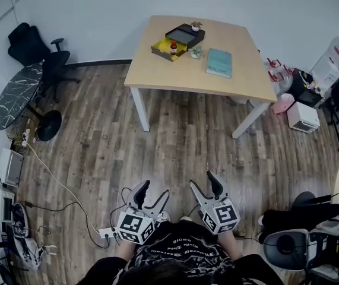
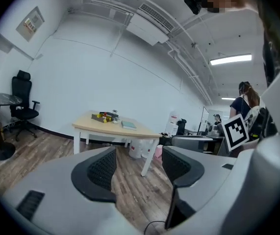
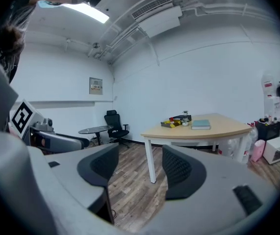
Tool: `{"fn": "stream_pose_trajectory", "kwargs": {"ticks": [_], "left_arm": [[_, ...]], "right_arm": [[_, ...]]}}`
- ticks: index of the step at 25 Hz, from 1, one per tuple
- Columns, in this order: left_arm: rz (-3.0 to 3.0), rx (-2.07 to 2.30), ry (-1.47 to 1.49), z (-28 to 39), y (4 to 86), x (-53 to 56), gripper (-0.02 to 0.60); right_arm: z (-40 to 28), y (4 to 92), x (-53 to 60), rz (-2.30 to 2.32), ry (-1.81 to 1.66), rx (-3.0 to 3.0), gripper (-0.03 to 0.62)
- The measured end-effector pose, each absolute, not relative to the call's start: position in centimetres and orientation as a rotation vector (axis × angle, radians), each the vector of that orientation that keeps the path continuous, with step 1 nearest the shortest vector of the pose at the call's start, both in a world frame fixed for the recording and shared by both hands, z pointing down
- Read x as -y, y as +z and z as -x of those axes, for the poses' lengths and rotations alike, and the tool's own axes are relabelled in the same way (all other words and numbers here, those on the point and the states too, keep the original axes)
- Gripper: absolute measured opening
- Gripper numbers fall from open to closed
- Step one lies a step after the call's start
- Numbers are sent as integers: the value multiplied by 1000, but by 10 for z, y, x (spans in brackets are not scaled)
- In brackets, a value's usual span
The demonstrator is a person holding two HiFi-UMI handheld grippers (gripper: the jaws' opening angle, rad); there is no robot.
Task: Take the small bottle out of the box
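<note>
Standing well back from the table (image 1: 175, 70), the person holds the left gripper (image 1: 153, 190) and right gripper (image 1: 203, 181) low by the body, both with jaws wide apart and empty. The small bottle (image 1: 173, 47) stands upright in the open box (image 1: 160, 46) on the far tabletop. Best to walk close first, then lower one gripper squarely over its top while the other steadies the box.

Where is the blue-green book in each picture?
Head view: the book lies near the top middle, on the wooden table.
Left gripper view: the book is far off, just left of centre.
Right gripper view: the book is right of centre.
Shared landmark: the wooden table under it.
</note>
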State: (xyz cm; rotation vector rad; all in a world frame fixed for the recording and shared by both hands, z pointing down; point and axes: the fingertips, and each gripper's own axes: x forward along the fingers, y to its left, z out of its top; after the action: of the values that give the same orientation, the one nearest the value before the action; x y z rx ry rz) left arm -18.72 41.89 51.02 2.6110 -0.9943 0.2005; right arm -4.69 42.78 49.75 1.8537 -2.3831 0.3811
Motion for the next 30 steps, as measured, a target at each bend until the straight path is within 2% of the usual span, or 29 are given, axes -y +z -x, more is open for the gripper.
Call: {"fn": "stream_pose_trajectory", "kwargs": {"ticks": [13, 24, 30], "left_arm": [[-2679, 800, 102, 184, 495, -402, 298], [-2587, 1004, 148, 166, 512, -325, 298], [-2560, 1136, 201, 135, 507, -259, 298]], "right_arm": [[45, 502, -405, -1972, 436, 2334, 288], [14, 520, -324, -1879, 450, 2358, 288], [-16, 526, -258, -1848, 446, 2350, 288]]}}
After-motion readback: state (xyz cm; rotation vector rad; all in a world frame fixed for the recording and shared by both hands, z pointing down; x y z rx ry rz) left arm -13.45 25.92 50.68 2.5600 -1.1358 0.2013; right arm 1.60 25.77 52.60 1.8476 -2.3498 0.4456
